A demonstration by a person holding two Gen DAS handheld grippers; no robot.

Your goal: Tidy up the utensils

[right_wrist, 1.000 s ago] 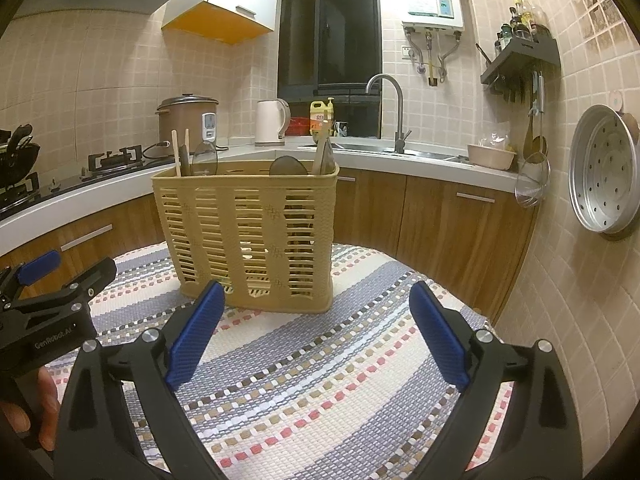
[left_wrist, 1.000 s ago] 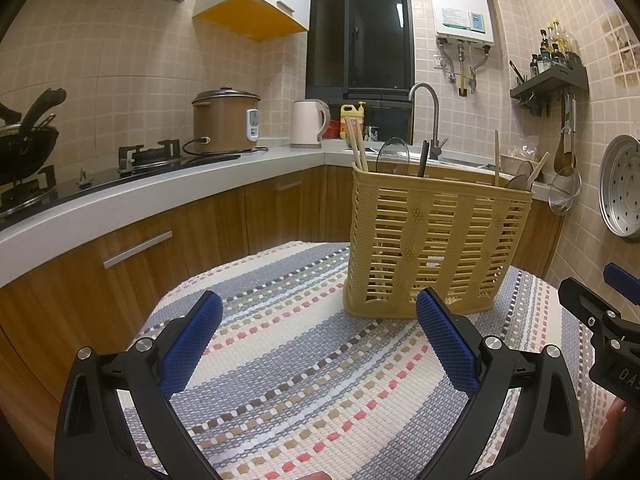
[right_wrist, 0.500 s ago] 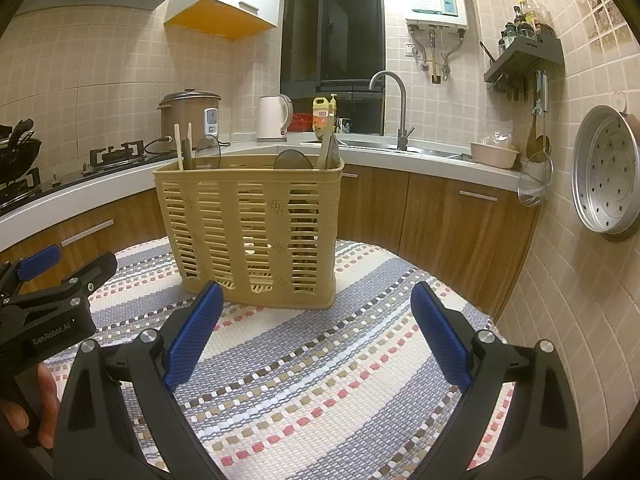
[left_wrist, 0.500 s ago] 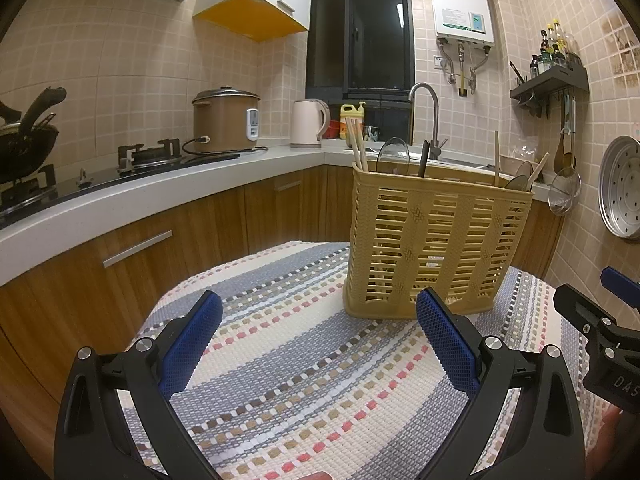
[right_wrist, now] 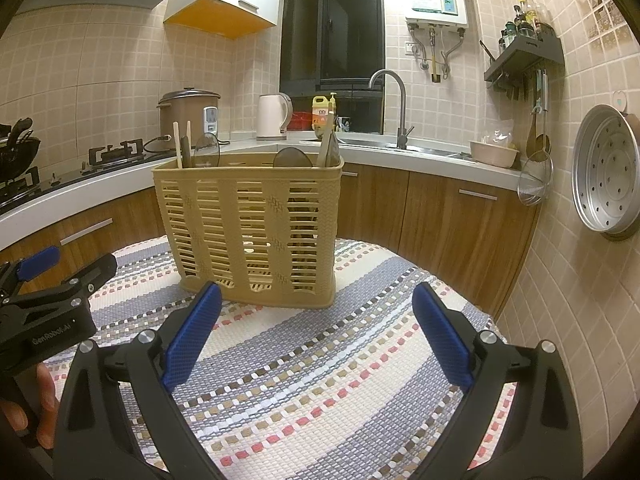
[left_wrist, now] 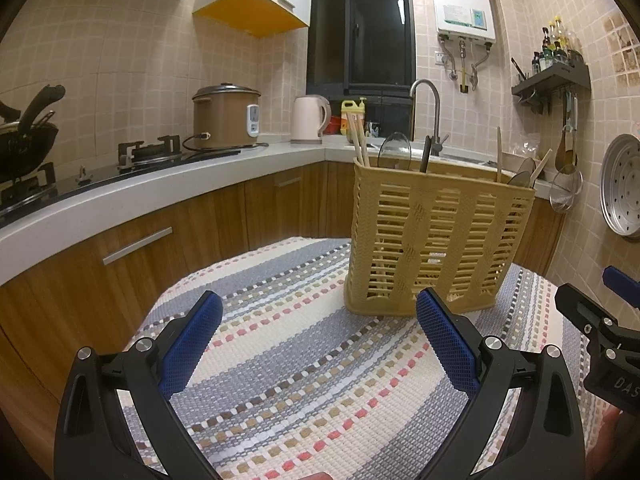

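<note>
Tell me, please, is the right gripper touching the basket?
Apart. The right wrist view shows striped cloth between the open right gripper and the basket.

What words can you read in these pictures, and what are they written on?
"GenRobot.AI": on the side of the left gripper, seen from the right wrist.
"DAS", cut off at the frame edge: on the right gripper, seen from the left wrist.
Water heater label and yellow bottle label: too small to read.
</note>
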